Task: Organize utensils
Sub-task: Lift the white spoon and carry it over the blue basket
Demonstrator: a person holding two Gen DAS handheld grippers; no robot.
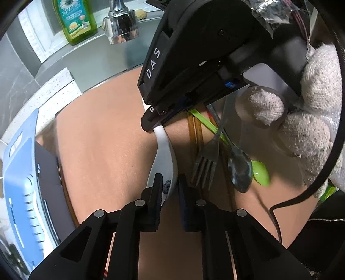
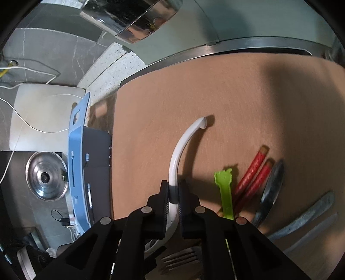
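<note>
A white ceramic spoon [image 1: 163, 146] [image 2: 179, 146] lies on the brown board [image 1: 97, 140] [image 2: 194, 86]. My right gripper [image 2: 173, 192] is shut on its curved handle; in the left wrist view the right gripper [image 1: 154, 127] comes in from above, held by a gloved hand [image 1: 312, 107]. My left gripper [image 1: 170, 186] sits at the spoon's bowl, one finger over the bowl and the other against its outer rim, pinching the wall. To the right lie a fork [image 1: 204, 165] [image 2: 181, 258], a metal spoon [image 1: 239, 170] [image 2: 271, 189], a green plastic spoon [image 1: 261, 172] [image 2: 226, 193] and red-handled chopsticks [image 2: 252, 172].
A blue slotted rack [image 1: 19, 172] [image 2: 77, 150] stands at the board's left edge. Behind the board are the sink wall, a chrome faucet [image 1: 120, 23] [image 2: 129, 19] and a green dish soap bottle [image 1: 74, 19]. A pot lid [image 2: 46, 176] lies left of the rack.
</note>
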